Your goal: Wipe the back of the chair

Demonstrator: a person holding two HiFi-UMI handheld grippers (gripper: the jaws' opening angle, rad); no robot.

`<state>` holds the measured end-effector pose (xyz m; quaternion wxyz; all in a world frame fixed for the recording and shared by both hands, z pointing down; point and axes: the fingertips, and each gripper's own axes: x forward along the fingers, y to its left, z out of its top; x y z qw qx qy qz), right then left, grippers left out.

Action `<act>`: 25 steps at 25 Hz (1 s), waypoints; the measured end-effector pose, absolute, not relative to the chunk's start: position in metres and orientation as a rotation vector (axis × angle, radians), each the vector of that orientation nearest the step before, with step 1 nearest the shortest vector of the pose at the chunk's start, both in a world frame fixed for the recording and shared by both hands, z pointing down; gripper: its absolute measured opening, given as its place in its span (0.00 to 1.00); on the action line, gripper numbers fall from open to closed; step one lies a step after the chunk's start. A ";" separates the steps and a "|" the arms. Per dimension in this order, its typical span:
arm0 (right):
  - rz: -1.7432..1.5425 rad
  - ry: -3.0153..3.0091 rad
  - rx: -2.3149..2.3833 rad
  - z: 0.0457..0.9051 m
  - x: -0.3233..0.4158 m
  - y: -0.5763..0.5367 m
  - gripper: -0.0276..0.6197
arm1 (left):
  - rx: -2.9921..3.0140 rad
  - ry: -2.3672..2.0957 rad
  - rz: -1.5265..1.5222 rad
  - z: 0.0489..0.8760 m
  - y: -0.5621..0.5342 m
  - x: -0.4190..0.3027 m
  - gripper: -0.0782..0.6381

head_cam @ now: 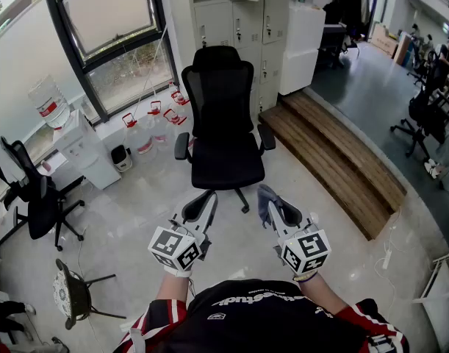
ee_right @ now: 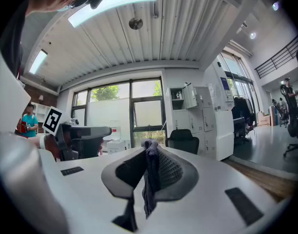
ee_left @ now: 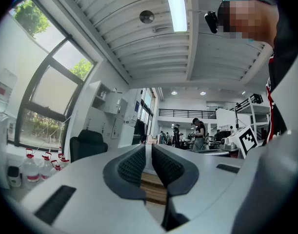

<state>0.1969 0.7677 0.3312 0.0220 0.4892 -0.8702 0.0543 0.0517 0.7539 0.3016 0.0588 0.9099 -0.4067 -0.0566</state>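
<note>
With grey cloth pinched by the right gripper and the left gripper pressed together empty, the office chair backrest should be approached squarely.

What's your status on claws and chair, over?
Left claw shut, empty. Right claw shut on cloth. Chair ahead, seat facing us, not yet touched. Nothing between claws and chair.
</note>
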 end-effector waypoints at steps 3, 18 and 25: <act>0.165 -2.688 1.504 0.332 0.193 0.767 0.12 | 2.759 -1.237 -0.177 0.300 0.753 0.048 0.18; 0.148 -2.675 1.554 0.333 0.174 0.767 0.13 | 2.732 -1.227 -0.184 0.310 0.759 0.023 0.18; 0.187 -2.649 1.583 0.350 0.148 0.768 0.13 | 2.723 -1.198 -0.187 0.329 0.760 -0.007 0.18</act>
